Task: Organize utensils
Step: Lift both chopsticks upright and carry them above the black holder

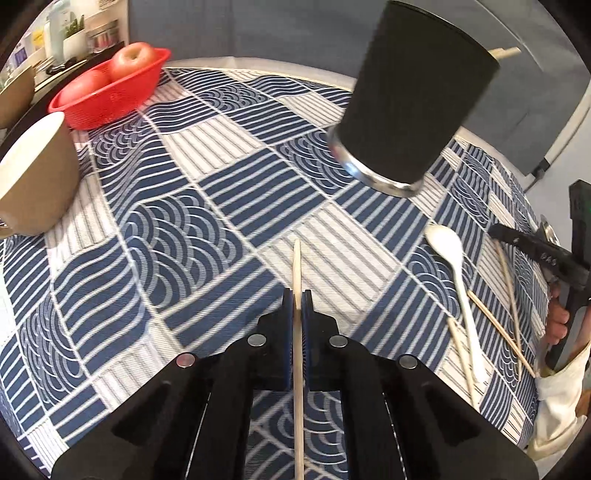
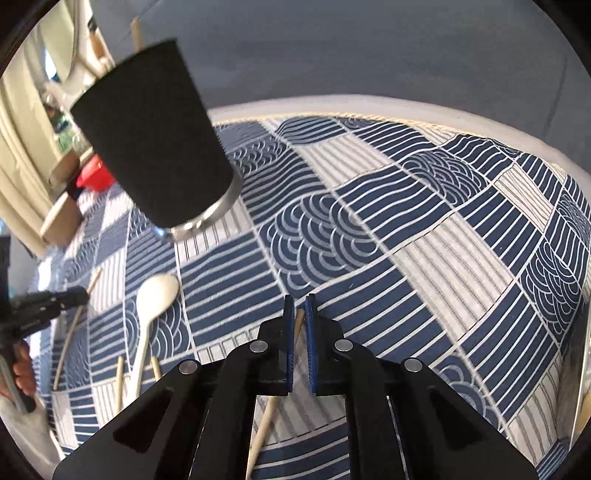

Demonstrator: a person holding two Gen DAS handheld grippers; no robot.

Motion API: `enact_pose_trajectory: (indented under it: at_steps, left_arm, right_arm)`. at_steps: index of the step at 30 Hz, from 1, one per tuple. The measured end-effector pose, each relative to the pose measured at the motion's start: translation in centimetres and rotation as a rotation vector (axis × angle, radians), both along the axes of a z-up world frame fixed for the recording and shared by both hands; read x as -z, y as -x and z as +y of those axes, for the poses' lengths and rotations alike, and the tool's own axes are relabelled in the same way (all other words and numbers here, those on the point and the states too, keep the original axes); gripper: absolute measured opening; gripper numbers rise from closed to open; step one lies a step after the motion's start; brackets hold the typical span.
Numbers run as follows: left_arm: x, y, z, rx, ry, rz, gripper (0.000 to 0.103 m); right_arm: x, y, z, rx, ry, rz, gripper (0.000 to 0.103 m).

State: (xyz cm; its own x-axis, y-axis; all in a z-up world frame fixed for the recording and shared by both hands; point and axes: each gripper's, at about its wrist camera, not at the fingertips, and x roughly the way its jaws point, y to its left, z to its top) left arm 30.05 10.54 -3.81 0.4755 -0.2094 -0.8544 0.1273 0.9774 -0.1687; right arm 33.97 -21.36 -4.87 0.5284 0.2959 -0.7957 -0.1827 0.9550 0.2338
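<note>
My left gripper [image 1: 297, 295] is shut on a wooden chopstick [image 1: 296, 266] that runs straight out between the pads, above the cloth. My right gripper [image 2: 299, 301] is shut on another wooden chopstick [image 2: 297, 325], held at a slant with its tip near the pad ends. A black utensil cup [image 1: 413, 99] with a steel base stands on the table ahead; one stick pokes from its top [image 2: 137, 33]. A white spoon [image 1: 456, 280] and several loose chopsticks [image 1: 498, 325] lie on the cloth to the right of the left gripper. The spoon also shows in the right wrist view [image 2: 153, 306].
A blue and white patterned cloth [image 1: 229, 177] covers the round table. A red basket [image 1: 107, 96] with apples sits at the far left, and a beige bowl [image 1: 33, 177] stands in front of it. The other gripper's body [image 1: 546, 254] is at the right edge.
</note>
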Motion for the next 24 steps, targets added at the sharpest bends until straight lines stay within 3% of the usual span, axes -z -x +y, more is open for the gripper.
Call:
enact_pose_trajectory:
  at_steps: [5,17,24]
  left_arm:
    - [-0.7,-0.1,1.8,-0.029,-0.009,-0.012,0.005]
    - [-4.4,1.1,3.5,-0.053,0.007,-0.103,0.005]
    - [-6.9,0.6,3.2,-0.013,0.072,-0.187,0.005]
  right_arm:
    - [-1.3,-1.4,-1.9,-0.01,-0.097,-0.02,0.005]
    - [-6.4,-1.6,-2.4,-0.026,-0.116,-0.112,0.004]
    - [-10.5,-0.6,-1.6,-0.041,-0.124,-0.206,0.004]
